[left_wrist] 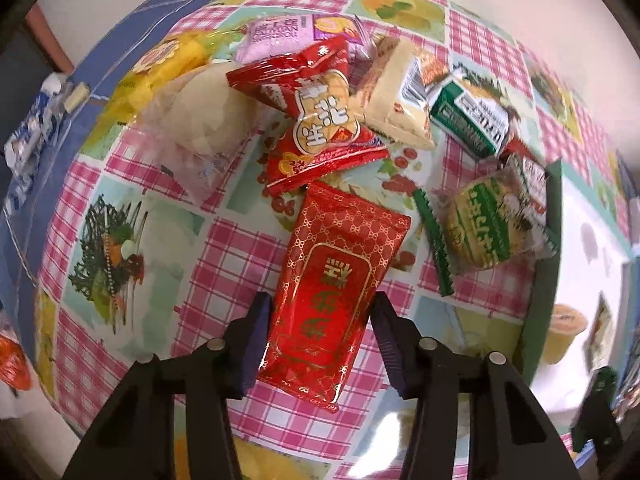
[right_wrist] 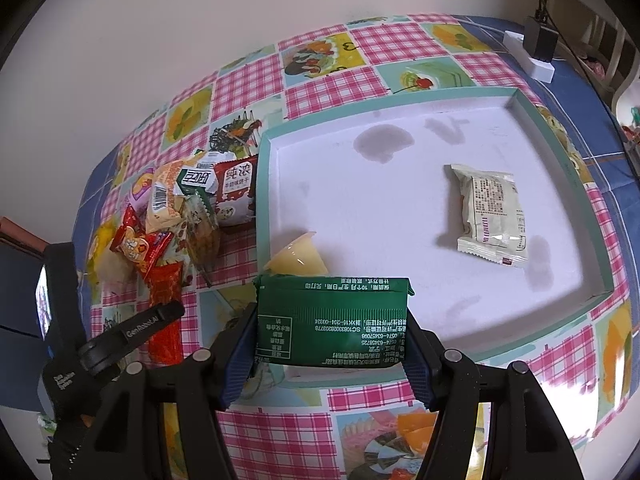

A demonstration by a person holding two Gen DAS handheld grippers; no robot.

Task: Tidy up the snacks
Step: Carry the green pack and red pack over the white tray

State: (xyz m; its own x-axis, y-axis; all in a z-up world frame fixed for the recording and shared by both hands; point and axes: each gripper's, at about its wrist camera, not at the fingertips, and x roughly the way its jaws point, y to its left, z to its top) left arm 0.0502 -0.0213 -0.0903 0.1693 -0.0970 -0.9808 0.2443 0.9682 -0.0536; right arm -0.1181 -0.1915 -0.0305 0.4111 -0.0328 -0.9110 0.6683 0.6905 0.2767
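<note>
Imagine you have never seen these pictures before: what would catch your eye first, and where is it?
First, the red-and-gold packet lying on the checked tablecloth between the left gripper's open fingers, with the snack pile beyond it. Next, the green packet gripped by the right gripper at the near edge of the white tray, which holds a cream packet and a jelly cup.

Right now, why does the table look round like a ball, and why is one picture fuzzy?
Both views: fisheye lenses bend the checked tablecloth into a bulge. Left wrist view: the edges smear with blur, while the red packet stays sharp. Right wrist view: crisper, the green packet print is readable.
</note>
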